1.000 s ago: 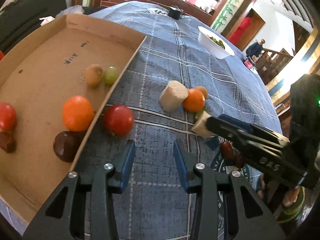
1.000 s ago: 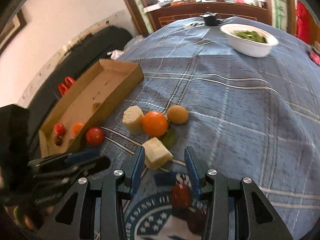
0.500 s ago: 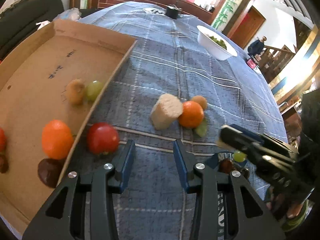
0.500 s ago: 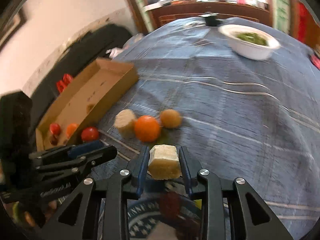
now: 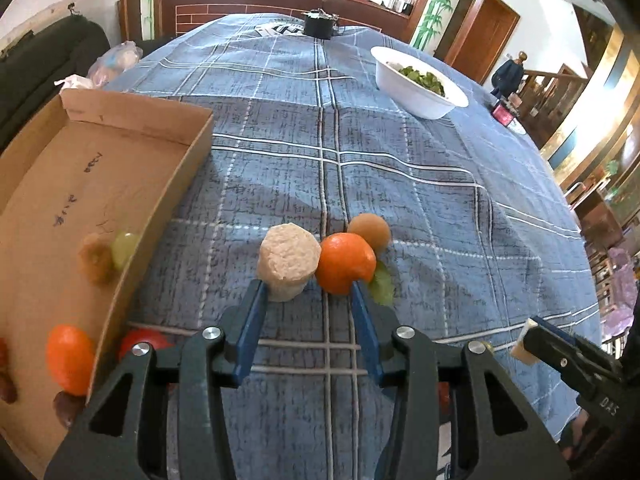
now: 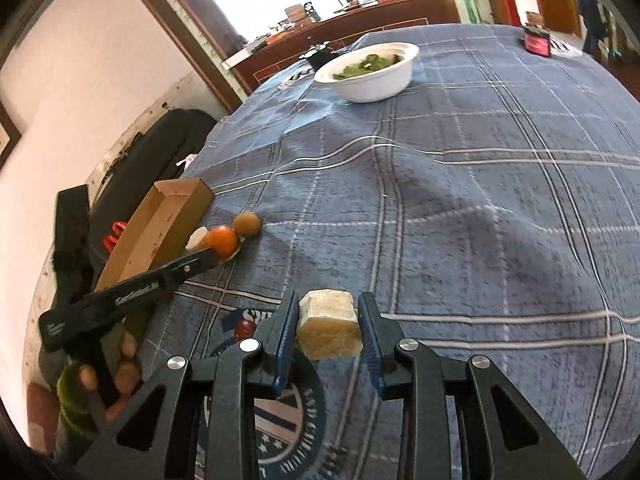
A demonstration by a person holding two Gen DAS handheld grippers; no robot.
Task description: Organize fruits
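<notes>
While the right gripper is clamped on a pale block and holds it up off the desk, the left gripper sits low with its fingers wide apart. Nothing is between those fingers. Just past their tips stand a pale round chunk and an orange, side by side and touching. A small brown fruit sits right behind the orange. A green leaf peeks out beside the orange.

On the left lies a box made of cardboard. Inside it are a green grape, a tan fruit next to it, a second orange and some dark fruit near the edge of the view. A red tomato sits on the desk, just outside the box wall, partly hidden by the left gripper.

Under the right gripper is a round blue mat with stars, and a small red fruit rests on it. Far back on the blue checked cloth stands a white bowl with greens in it.
</notes>
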